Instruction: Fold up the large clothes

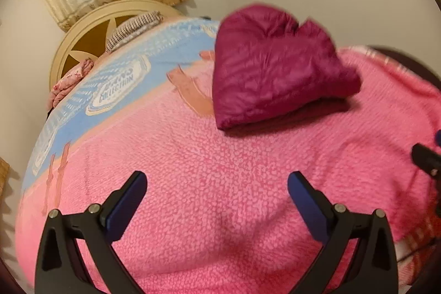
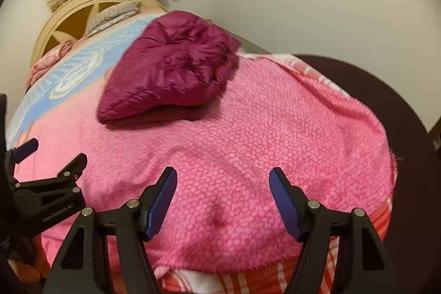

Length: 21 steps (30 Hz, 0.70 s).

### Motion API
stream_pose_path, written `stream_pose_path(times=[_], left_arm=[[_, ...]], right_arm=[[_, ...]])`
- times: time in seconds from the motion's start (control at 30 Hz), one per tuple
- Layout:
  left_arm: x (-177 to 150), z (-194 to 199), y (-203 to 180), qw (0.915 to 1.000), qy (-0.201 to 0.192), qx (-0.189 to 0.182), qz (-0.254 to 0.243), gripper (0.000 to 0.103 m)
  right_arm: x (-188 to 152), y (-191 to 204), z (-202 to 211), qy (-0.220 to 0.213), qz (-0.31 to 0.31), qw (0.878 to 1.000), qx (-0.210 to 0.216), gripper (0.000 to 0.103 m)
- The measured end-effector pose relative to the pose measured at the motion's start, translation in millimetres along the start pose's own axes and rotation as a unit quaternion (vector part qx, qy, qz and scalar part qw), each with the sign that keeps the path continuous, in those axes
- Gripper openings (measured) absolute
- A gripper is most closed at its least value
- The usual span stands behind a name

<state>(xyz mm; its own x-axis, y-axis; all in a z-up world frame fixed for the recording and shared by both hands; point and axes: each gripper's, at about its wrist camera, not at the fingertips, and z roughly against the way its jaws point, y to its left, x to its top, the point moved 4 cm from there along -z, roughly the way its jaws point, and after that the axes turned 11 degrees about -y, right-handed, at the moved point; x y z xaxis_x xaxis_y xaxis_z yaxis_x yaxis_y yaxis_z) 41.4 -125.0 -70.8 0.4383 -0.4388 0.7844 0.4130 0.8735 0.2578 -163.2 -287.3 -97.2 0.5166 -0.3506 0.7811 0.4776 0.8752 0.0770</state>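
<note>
Folded magenta quilted puffer jacket (image 1: 275, 68) lies on the pink fleece blanket (image 1: 220, 170) while both left tongs (image 1: 217, 183) and right tongs (image 2: 223, 183) hover spread, holding nothing

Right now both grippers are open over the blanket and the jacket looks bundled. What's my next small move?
Probably hold back and check: the maroon jacket already lies as a compact bundle on the pink blanket, apart from the open left gripper and open right gripper. Its top looks puffy, so maybe press it flat.
</note>
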Motion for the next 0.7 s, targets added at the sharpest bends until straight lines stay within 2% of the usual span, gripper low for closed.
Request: stream_pose_path(times=[0.17, 0.23, 0.4, 0.47, 0.57, 0.7], left_arm=[[28, 47, 19, 0.9962, -0.082, 0.020, 0.022, 0.103], [37, 65, 27, 0.9935, -0.106, 0.016, 0.039, 0.103], [48, 93, 41, 0.9864, -0.144, 0.009, 0.078, 0.103], [50, 96, 45, 0.9849, -0.148, 0.000, 0.089, 0.103], [51, 100, 45, 0.9820, -0.163, 0.004, 0.096, 0.103], [51, 101, 46, 0.9812, -0.169, 0.009, 0.092, 0.103]], right_arm=[[34, 9, 63, -0.098, 0.005, 0.995, 0.010, 0.070], [47, 14, 95, -0.148, 0.011, 0.989, 0.014, 0.070], [65, 19, 149, -0.245, 0.002, 0.969, 0.016, 0.081], [66, 19, 157, -0.260, -0.002, 0.965, 0.024, 0.082], [64, 23, 164, -0.271, -0.011, 0.961, 0.042, 0.083], [63, 28, 163, -0.272, -0.002, 0.962, 0.037, 0.083]])
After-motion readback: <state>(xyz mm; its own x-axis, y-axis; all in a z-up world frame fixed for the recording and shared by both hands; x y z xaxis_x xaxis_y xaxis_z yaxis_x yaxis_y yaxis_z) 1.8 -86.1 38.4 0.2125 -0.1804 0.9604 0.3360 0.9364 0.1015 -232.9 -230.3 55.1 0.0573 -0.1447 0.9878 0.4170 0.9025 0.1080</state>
